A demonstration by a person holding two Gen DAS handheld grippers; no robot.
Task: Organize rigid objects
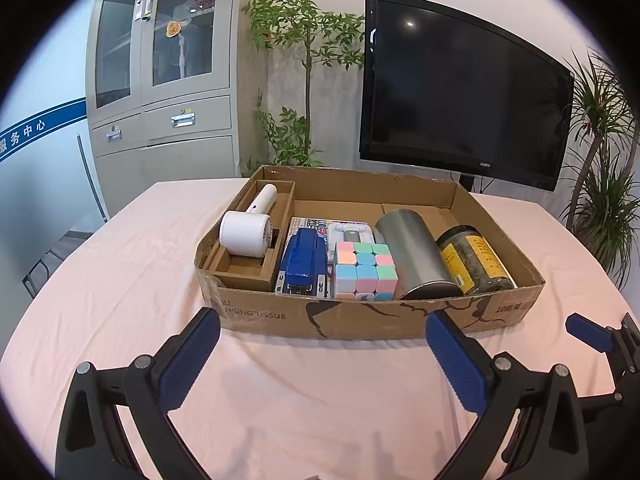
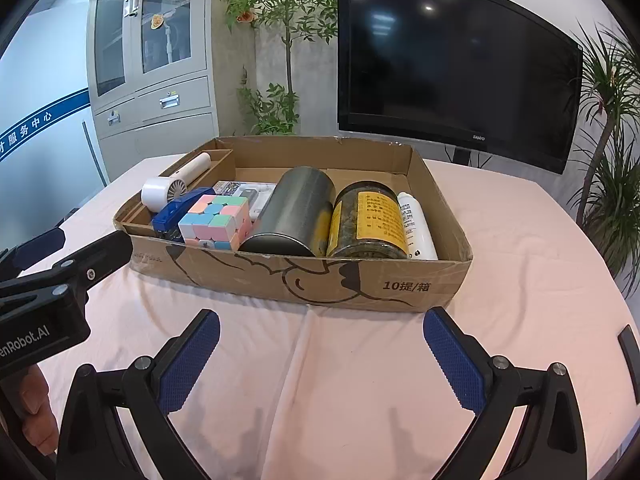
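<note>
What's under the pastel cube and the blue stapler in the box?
A printed flat package and a white blister pack show behind the cube and stapler; what lies directly beneath is covered.

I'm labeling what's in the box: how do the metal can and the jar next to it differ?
The metal can is plain grey and opaque; the jar is see-through, with a yellow printed label and dark contents. The can looks slightly longer than the jar. Both are cylinders lying on their sides, side by side in the cardboard box.

Bright, even indoor light; ceiling lamps glare on the television (image 2: 452,60); fisheye bends edges, corners vignette black.
</note>
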